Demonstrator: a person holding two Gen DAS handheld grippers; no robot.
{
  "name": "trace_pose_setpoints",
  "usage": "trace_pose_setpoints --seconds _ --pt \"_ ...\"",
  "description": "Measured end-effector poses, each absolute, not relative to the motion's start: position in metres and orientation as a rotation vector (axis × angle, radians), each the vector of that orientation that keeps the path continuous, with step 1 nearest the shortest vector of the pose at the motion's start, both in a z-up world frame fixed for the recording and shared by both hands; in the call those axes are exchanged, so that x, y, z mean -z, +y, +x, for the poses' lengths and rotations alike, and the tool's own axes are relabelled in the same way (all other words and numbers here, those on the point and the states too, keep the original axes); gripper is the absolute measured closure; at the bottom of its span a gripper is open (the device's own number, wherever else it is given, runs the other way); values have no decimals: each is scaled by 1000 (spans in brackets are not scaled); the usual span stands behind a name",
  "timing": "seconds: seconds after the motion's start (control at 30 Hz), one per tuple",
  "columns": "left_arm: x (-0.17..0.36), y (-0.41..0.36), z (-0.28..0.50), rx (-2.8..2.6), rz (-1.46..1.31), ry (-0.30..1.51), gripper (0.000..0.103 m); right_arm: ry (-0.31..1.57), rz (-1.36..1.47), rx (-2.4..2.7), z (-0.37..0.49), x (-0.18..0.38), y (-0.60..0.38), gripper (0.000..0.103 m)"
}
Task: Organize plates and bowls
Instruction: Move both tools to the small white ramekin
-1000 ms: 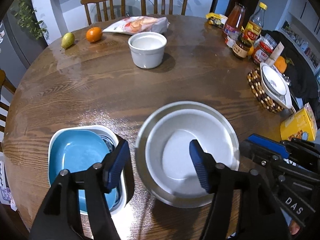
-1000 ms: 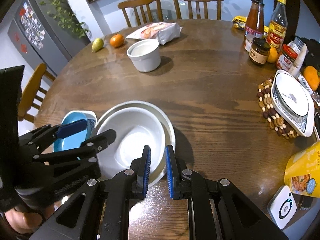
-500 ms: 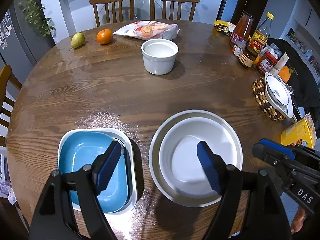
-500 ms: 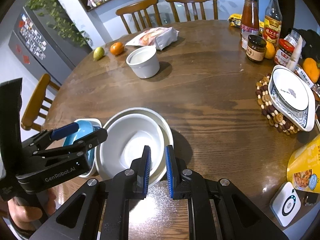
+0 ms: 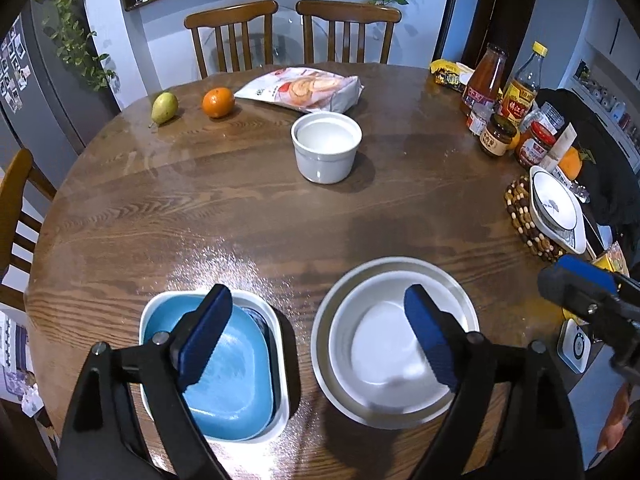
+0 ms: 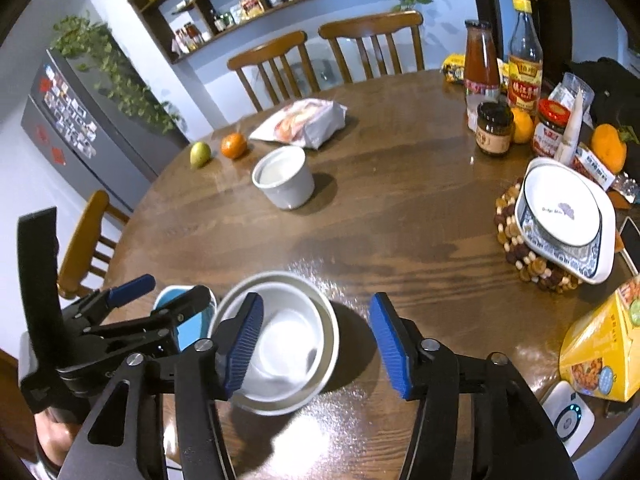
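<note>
1. A release step is judged to be in hand: both claws hang above the worktop (image 5: 248, 216) with nothing between their pads. The left claw (image 5: 316, 336) stands spread wide, its jaws having just been opening; the right claw (image 6: 316, 340) stands partly spread, its jaws likewise having just been opening.
2. Below the left claw, at 7 o'clock in the left wrist view, a glossy blue square dish (image 5: 236, 376) is seen nested inside a white square dish (image 5: 280, 400) with rounded corners.
3. Just beside it, at 5 o'clock, a round white bowl (image 5: 384, 356) is seen seated in a larger round bowl (image 5: 320, 340) of duller grey-white finish; both look smooth and hard, like glazed ceramic.
4. Two stacks are thus judged formed. The next move would call for a reach to a piece not yet sorted.
5. Well apart, near the middle at 12 o'clock, a straight-walled white ramekin (image 5: 326, 146) stands upright and alone.
6. At 3 o'clock, shallow patterned plates (image 6: 560, 220) rest stacked on a beaded wooden trivet (image 6: 516, 248).
7. The worktop is round, dark-grained wood with a shiny finish.
</note>
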State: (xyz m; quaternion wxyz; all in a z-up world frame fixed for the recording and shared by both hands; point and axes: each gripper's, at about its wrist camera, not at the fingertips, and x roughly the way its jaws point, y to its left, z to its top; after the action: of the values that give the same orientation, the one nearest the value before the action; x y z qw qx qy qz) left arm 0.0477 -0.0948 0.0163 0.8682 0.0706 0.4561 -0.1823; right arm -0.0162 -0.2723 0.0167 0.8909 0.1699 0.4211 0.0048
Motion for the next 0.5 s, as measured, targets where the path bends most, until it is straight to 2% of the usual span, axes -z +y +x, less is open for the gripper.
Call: trace_pose_setpoints --seconds 0.07,0.23,0.5 --pt "-19 -94 50 380 147 947 5 862 349 -15 -14 -22 -272 41" --pt "-25 -94 56 388 154 931 3 869 342 -40 -7 -26 -268 34" --pt "-20 -92 67 373 162 956 1 918 365 -58 6 -20 -272 34"
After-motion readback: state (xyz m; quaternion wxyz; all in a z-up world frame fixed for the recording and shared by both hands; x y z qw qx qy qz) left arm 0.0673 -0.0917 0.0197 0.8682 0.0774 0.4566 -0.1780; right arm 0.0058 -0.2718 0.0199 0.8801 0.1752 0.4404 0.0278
